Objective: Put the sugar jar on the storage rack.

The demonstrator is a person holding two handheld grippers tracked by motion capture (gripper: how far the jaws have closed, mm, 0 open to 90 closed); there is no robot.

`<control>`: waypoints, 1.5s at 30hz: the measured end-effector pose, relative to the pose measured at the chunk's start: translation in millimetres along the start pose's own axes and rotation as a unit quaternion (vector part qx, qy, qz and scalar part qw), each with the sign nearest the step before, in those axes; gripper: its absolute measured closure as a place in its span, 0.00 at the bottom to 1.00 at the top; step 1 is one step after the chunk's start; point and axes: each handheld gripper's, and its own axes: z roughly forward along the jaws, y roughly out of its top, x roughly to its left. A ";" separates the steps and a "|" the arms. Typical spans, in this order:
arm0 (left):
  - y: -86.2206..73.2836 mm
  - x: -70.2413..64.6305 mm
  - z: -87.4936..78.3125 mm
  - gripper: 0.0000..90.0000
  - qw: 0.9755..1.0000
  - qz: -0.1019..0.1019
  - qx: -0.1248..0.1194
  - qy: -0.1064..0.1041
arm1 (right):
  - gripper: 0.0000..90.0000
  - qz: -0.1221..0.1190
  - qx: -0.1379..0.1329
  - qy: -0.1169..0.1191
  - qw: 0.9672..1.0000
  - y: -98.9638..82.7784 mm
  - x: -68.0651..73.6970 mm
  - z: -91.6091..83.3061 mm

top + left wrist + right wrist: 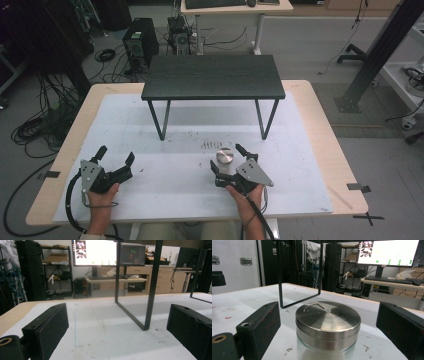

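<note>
- Right gripper [229, 158] sits low over the white mat [165, 175], its jaws spread wide with the jar [225, 156] standing between them.
- From the right gripper view, the jar [327, 327] stands upright in the gap, a space left on each side, so neither jaw touches it.
- Its lid [328, 316] is brushed metal, round and flat, seated on a clear glass body; something white shows inside the glass at the bottom edge of that view.
- Left gripper [116, 155] rests at the near left of the mat, well apart from the jar, jaws also spread and with nothing between them.
- In the left gripper view, bare mat [105, 322] lies between the jaws, and a leg [150, 297] of the small black table stands farther off.
- Small black table [212, 76] stands on thin metal legs at the far half of the mat; the jar is in front of it, nearer its right leg [266, 120].
- Each gripper is held by a hand coming in from the near edge, the left hand [101, 197] and the right hand [243, 196], with a black cable [72, 210] trailing off the left one.
- Dark specks and scuffs mark the mat just beyond the jar.
</note>
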 end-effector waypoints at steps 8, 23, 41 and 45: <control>0.0 0.0 0.0 0.05 1.000 0.000 0.000 0.000 | 0.06 0.000 0.000 0.002 1.000 1.2 0.1 0.3; 0.0 -0.1 -0.1 0.05 1.000 0.000 0.000 0.000 | 0.07 -0.001 -0.001 0.003 1.000 3.3 0.0 0.6; 0.0 0.0 -0.2 0.05 1.000 0.000 0.000 -0.001 | 0.07 -0.002 -0.001 0.005 1.000 4.8 0.5 1.2; 0.0 0.0 -0.2 0.05 1.000 0.000 0.000 -0.002 | 0.08 -0.003 -0.001 0.005 1.000 5.4 0.4 1.4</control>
